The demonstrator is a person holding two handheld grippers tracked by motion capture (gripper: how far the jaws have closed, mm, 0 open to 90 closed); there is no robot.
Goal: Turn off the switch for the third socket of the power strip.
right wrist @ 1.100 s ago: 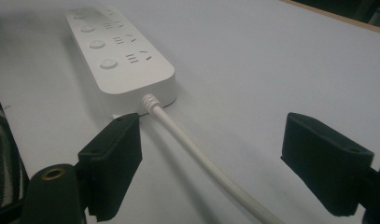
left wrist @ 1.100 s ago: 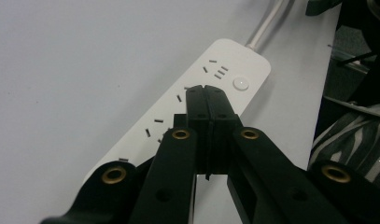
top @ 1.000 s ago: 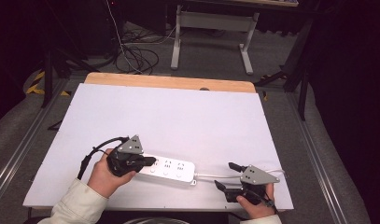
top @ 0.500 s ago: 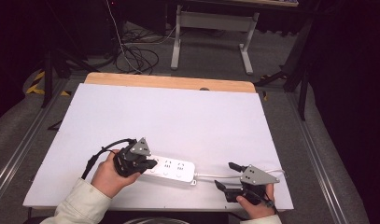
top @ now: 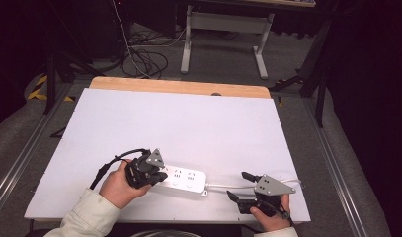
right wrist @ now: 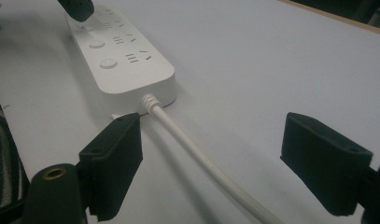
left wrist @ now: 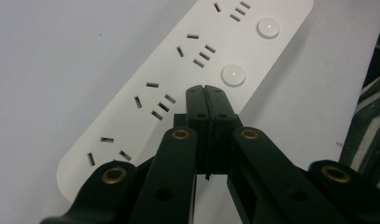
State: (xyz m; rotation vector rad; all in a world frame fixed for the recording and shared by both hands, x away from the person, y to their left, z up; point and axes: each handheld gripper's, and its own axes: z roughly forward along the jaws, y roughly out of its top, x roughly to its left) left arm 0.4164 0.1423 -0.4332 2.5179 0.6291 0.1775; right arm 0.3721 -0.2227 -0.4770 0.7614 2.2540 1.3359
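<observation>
Left gripper (left wrist: 207,88) shut over power strip (left wrist: 178,70) — right gripper (right wrist: 211,140) open.

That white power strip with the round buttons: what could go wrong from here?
The left gripper, jaws shut, points its tips at a round button on the power strip. A slight miss could land on the socket slots instead. The strip lies loose on the white table, so a push might slide it. The right gripper stands open around the cord without pinching it, so it may not steady the strip.
</observation>
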